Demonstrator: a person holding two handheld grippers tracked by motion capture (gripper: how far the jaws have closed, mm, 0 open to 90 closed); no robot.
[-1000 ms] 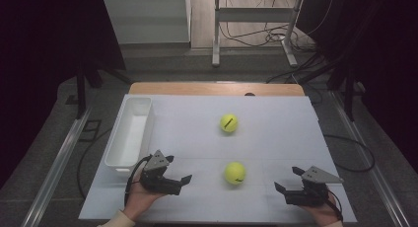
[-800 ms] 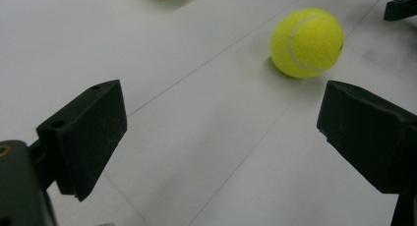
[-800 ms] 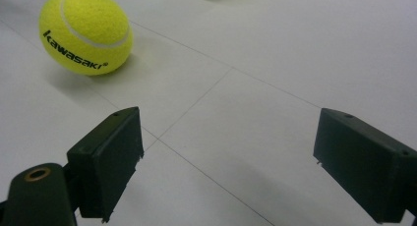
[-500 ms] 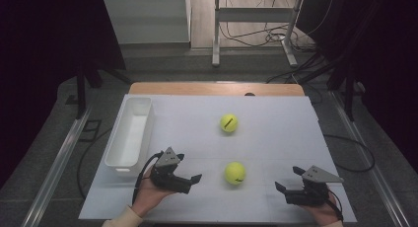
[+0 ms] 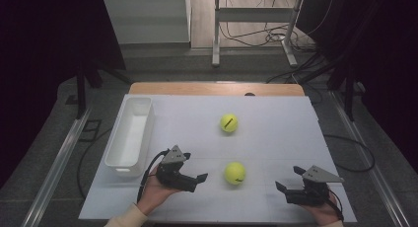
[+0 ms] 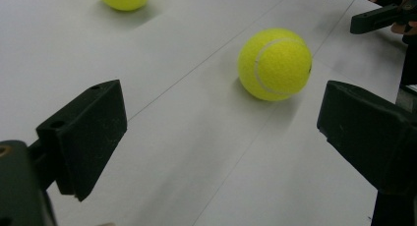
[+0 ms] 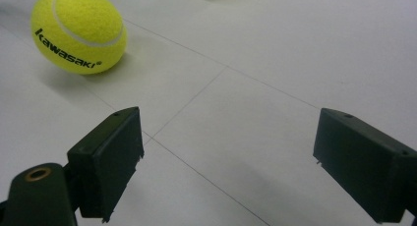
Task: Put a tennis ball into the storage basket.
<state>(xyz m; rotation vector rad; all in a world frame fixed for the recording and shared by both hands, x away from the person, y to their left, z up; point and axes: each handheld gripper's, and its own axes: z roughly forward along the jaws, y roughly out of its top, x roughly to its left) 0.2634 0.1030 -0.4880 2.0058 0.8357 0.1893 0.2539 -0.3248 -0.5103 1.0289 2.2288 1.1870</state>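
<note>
Left gripper [image 5: 197, 180] released, jaws wide, near ball [image 5: 235, 172] just ahead on white mat [image 5: 276, 138]. Right gripper [image 5: 286, 188] also released, idle. Advice: centre ball between jaws, keep low, close gently so it does not roll.

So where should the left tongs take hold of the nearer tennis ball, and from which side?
Probably across the widest middle of the nearer tennis ball. The ball is round and rests free on the white table, so no side grips better. The left tongs are open and point at it from its left, so coming level from there looks simplest, one jaw on each side.
</note>
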